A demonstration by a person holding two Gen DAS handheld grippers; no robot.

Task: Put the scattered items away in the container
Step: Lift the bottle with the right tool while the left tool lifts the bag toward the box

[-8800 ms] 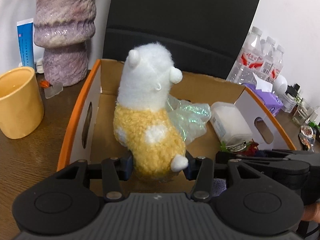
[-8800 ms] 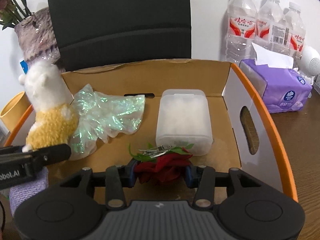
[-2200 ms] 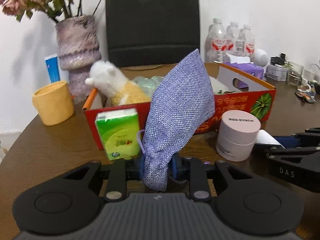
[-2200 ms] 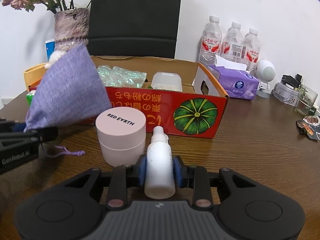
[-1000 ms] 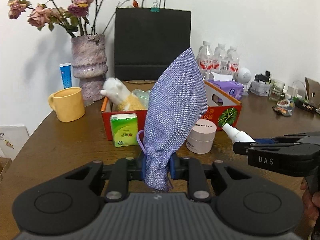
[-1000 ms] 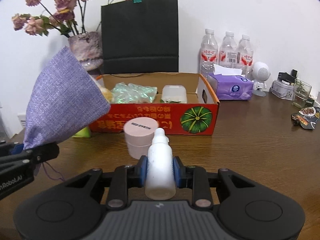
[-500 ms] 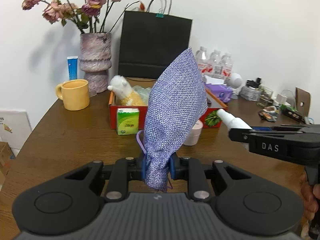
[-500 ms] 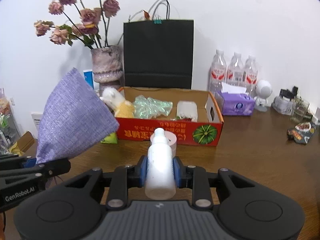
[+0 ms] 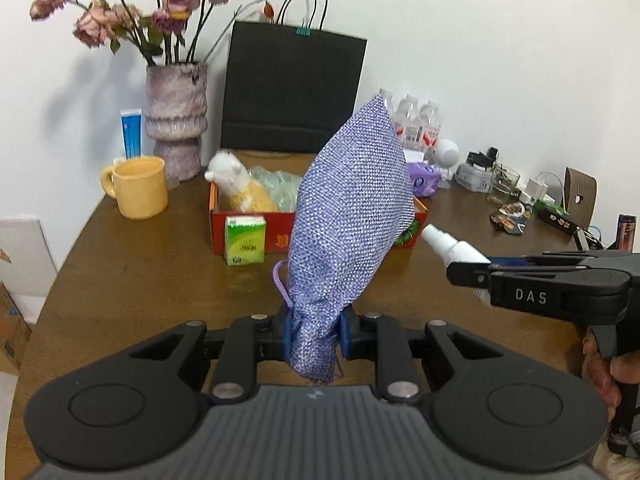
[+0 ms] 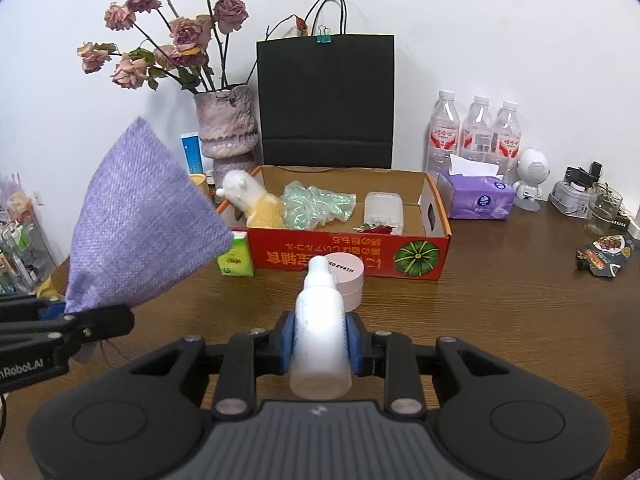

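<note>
Nearest the left wrist camera, the left gripper (image 9: 314,334) has its jaws drawn in tight on the cinched neck of a purple woven drawstring pouch (image 9: 352,220). The pouch stands up and away from the jaws, its long axis leaning toward the far right, its pointed corner the highest part. In the right wrist view, the right gripper (image 10: 320,342) is clamped on the lower body of a white spray bottle (image 10: 320,320). The bottle's long axis runs straight ahead along the fingers, nozzle end leading.

Both loads hang above the brown table (image 10: 500,320), well short of the goal. Between the grippers and that goal, 2 items still rest on the table just in front of the box wall: a pink lidded jar (image 10: 349,276), directly ahead of the bottle, and a green tissue pack (image 9: 245,241), standing against the left end of the wall.

Beyond them lies the red cardboard box (image 10: 428,258), open at the top. It holds a white and yellow plush toy (image 10: 252,200) at the left, crinkled iridescent film (image 10: 316,202) in the middle, and a clear plastic case (image 10: 383,208) at the right.

The box sits ahead of and below both sets of jaws. The right hand looks lined up on its centre and right side. The left is angled toward the left half, where I judge the bulky pouch would crowd the plush toy.
</note>
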